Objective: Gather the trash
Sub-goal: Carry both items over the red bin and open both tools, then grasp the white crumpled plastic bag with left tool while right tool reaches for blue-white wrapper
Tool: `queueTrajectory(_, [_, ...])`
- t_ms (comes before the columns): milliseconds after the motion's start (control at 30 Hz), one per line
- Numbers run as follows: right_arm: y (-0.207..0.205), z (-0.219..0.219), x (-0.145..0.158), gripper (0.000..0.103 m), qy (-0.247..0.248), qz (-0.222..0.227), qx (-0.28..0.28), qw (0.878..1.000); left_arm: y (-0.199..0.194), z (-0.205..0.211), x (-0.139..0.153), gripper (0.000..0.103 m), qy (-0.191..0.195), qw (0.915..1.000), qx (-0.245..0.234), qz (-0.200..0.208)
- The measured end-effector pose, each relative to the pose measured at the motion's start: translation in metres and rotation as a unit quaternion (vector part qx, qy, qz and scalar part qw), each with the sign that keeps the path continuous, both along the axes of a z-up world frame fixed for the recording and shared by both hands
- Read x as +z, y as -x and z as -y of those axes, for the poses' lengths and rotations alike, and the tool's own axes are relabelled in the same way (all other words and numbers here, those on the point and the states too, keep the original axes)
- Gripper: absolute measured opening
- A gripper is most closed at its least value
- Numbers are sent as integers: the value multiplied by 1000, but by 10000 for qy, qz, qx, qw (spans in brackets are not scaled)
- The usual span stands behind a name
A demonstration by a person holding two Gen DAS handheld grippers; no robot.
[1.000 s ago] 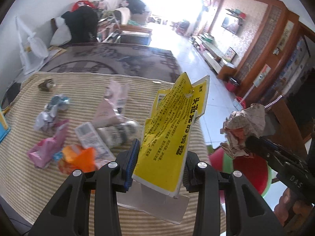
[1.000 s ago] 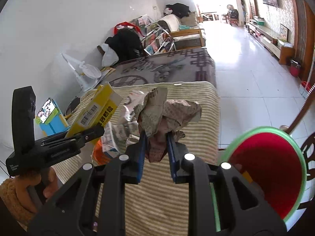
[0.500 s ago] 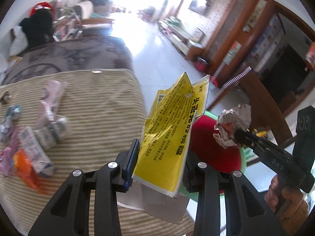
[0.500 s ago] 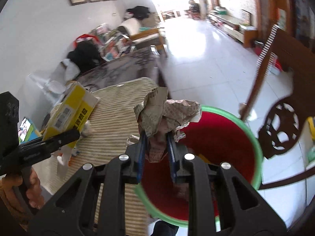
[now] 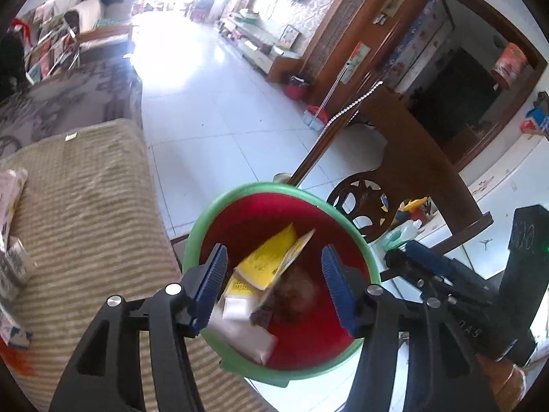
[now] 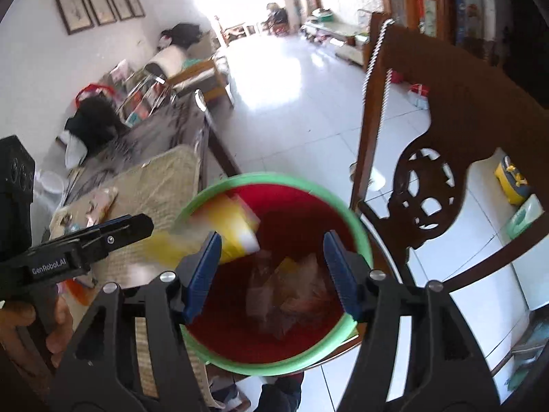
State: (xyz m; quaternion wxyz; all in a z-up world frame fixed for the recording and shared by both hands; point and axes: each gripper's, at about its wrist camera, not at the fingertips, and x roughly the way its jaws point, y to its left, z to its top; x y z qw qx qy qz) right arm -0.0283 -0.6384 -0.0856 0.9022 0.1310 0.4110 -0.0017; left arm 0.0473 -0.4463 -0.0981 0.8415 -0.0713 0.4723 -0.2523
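A red bin with a green rim [image 5: 202, 226] [image 6: 363, 237] stands on the floor beside the striped table. My left gripper [image 5: 274, 292] is open above it, and the yellow package [image 5: 271, 261] [image 6: 230, 226] is loose inside the bin, blurred. My right gripper [image 6: 271, 274] is open above the bin too, and the crumpled brown paper [image 6: 295, 292] [image 5: 295, 295] lies blurred in the bin. Each gripper shows in the other's view, the right one [image 5: 429, 267] and the left one [image 6: 113, 230].
The table with a striped cloth [image 5: 85, 223] holds several wrappers at its left edge [image 5: 13, 257]. A dark carved wooden chair [image 6: 446, 137] stands right behind the bin. White tiled floor [image 5: 206, 103] stretches beyond.
Both grippers moved right from over the table to above the bin and opened. The yellow package and the crumpled paper left the jaws and dropped into the bin.
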Motion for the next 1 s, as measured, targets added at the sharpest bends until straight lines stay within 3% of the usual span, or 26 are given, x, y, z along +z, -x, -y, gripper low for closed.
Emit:
queueTrajectory(267, [-16,-14,7,64,-118,133,54,9998,0,-28,8,66,-317,9989,221,275])
queueTrajectory(533, [-45,-66,8,70,-184,109,675,9975,7,-83,24,71,-757,9911,821,725])
queueTrajectory(633, [-56,-92,4,72,-195,52,981,9950,10,-118,22,71,-968,9852,1197,757])
queueTrajectory(767, [-66,-128,-1,73,-228,-21,1349,9906,13,-184,11,71,-995,9734,2004,494])
queueTrajectory(1000, [-73,-195,-10,74,-401,-252,1907,9805,24,-294,-9,71,-1078,9469,3026,154])
